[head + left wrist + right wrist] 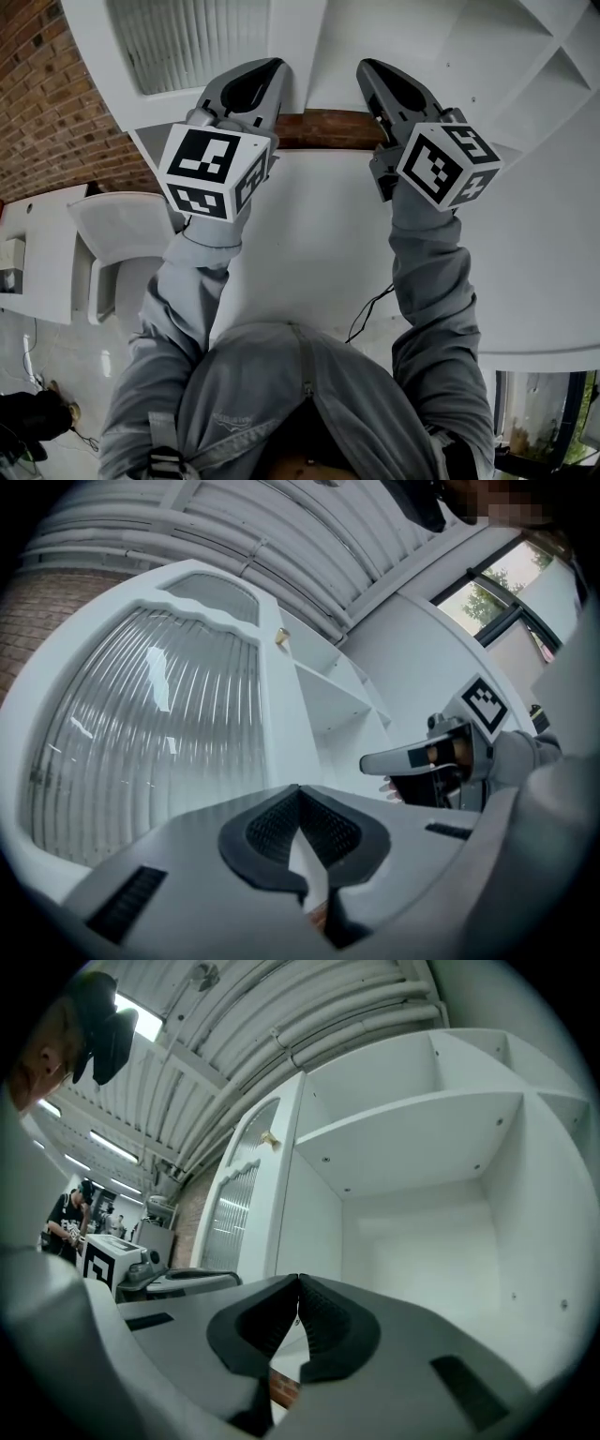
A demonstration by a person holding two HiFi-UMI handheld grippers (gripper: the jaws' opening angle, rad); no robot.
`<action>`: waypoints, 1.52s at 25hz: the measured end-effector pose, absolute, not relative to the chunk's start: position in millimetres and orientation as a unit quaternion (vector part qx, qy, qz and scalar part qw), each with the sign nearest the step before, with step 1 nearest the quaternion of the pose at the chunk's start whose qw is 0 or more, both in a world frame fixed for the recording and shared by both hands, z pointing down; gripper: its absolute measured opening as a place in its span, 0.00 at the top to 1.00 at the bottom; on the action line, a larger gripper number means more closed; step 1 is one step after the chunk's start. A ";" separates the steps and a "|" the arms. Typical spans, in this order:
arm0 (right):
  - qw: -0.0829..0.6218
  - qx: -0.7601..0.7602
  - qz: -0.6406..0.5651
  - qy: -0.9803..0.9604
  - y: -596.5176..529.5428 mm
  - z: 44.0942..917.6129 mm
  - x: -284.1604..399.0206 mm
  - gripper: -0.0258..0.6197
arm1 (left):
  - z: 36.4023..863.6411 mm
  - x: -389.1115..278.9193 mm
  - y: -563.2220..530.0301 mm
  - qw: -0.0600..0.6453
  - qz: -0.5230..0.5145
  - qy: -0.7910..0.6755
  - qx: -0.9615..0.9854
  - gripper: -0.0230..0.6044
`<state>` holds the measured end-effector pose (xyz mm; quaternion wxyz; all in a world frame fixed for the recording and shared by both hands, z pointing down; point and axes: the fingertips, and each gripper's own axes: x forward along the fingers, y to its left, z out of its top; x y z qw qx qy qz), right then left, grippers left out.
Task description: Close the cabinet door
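The white cabinet door [187, 42] with its ribbed glass pane [141, 752] stands swung open at the left of the cabinet; it also shows edge-on in the right gripper view as the door [242, 1194]. A small brass knob [280, 637] sits near its free edge. My left gripper [272, 70] points at the door's edge with its jaws shut and nothing between them. My right gripper [367, 70], likewise shut and empty, faces the open compartment [422, 1232] under a shelf [412, 1119]. I cannot tell whether either gripper touches the door.
A brick wall [47, 112] runs along the left. White furniture [42, 253] stands on the floor below it. A white flat surface [309, 244] lies under both arms. More open shelves [553, 66] lie to the right. A person [66, 1218] stands far off.
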<state>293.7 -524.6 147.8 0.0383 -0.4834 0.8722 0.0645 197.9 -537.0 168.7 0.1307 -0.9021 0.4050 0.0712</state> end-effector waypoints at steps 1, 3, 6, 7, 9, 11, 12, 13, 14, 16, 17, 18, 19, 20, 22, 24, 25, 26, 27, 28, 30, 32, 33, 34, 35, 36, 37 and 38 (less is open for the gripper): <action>0.039 -0.492 0.072 0.867 -520.5 147.5 294.2 0.92 | 169.9 196.7 -537.7 0.129 0.069 0.406 -0.902 0.96; 0.039 -0.508 0.087 0.856 -511.6 149.4 295.6 0.92 | 174.5 195.4 -536.8 0.124 0.064 0.406 -0.903 0.96; 0.046 -0.531 0.097 0.841 -496.2 156.4 298.0 0.92 | 182.8 195.3 -526.8 0.121 0.058 0.406 -0.904 0.96; 0.049 -0.537 0.099 0.836 -490.9 159.2 297.8 0.92 | 185.4 194.4 -522.2 0.121 0.057 0.408 -0.903 0.96; 0.054 -0.549 0.103 0.828 -480.6 165.7 296.1 0.92 | 191.3 191.5 -512.0 0.121 0.055 0.412 -0.901 0.96; 0.055 -0.558 0.106 0.821 -471.4 173.0 294.0 0.92 | 198.7 188.2 -501.6 0.117 0.053 0.416 -0.900 0.96; 0.054 -0.563 0.108 0.818 -467.2 177.2 293.0 0.92 | 203.1 186.3 -496.4 0.114 0.053 0.418 -0.900 0.96; 0.052 -0.568 0.111 0.814 -463.3 181.9 292.2 0.92 | 207.7 184.1 -491.2 0.111 0.051 0.420 -0.899 0.96; 0.048 -0.574 0.114 0.809 -459.5 186.9 291.7 0.92 | 212.3 181.5 -485.8 0.109 0.049 0.422 -0.899 0.96; 0.044 -0.584 0.115 0.802 -451.7 198.1 291.3 0.92 | 220.5 174.8 -474.4 0.110 0.045 0.430 -0.895 0.96; 0.044 -0.587 0.112 0.800 -448.0 204.1 291.1 0.92 | 224.1 171.2 -468.5 0.112 0.043 0.434 -0.893 0.96; 0.045 -0.590 0.109 0.799 -444.3 210.2 290.3 0.92 | 227.7 167.8 -462.7 0.114 0.040 0.439 -0.890 0.96; 0.045 -0.592 0.106 0.798 -440.3 216.3 289.0 0.92 | 231.6 164.5 -457.1 0.116 0.038 0.443 -0.888 0.96; 0.045 -0.594 0.105 0.797 -436.1 222.3 287.1 0.92 | 235.9 161.1 -451.6 0.118 0.035 0.448 -0.886 0.96; 0.044 -0.596 0.105 0.795 -427.3 233.8 282.7 0.92 | 244.4 154.2 -441.5 0.118 0.032 0.457 -0.881 0.96; 0.040 -0.599 0.105 0.793 -419.3 243.8 278.4 0.92 | 251.9 147.6 -433.2 0.114 0.031 0.465 -0.877 0.96; 0.039 -0.599 0.103 0.793 -415.8 248.4 276.5 0.92 | 256.1 144.7 -429.7 0.111 0.029 0.469 -0.876 0.96; 0.038 -0.599 0.101 0.793 -412.5 253.0 274.5 0.92 | 261.1 142.2 -426.3 0.107 0.028 0.472 -0.875 0.96; 0.037 -0.599 0.098 0.794 -409.2 257.6 272.4 0.92 | 266.8 139.8 -422.9 0.103 0.026 0.475 -0.874 0.96; 0.035 -0.599 0.097 0.794 -405.8 262.4 270.4 0.92 | 273.1 137.2 -419.4 0.098 0.025 0.478 -0.872 0.96; 0.029 -0.601 0.097 0.793 -399.2 273.6 267.1 0.92 | 287.4 130.9 -413.4 0.085 0.021 0.486 -0.869 0.96; 0.024 -0.605 0.095 0.790 -393.8 286.0 265.8 0.92 | 303.2 124.4 -409.7 0.071 0.014 0.492 -0.867 0.96; 0.023 -0.607 0.092 0.789 -391.4 292.4 265.5 0.92 | 310.9 121.3 -408.3 0.065 0.009 0.495 -0.867 0.96; 0.021 -0.610 0.089 0.787 -389.1 298.7 264.9 0.92 | 317.8 118.3 -406.8 0.060 0.004 0.497 -0.866 0.96; 0.020 -0.611 0.085 0.787 -386.7 304.7 263.9 0.92 | 323.8 115.2 -405.0 0.057 0.000 0.500 -0.864 0.96; 0.019 -0.612 0.082 0.787 -384.5 310.3 262.4 0.92 | 328.6 112.4 -403.2 0.054 -0.003 0.503 -0.863 0.96; 0.019 -0.611 0.078 0.787 -382.8 315.3 260.5 0.92 | 332.3 110.2 -401.6 0.053 -0.006 0.505 -0.862 0.96; 0.019 -0.610 0.075 0.789 -381.6 319.8 258.5 0.92 | 335.2 108.8 -400.4 0.052 -0.007 0.507 -0.861 0.96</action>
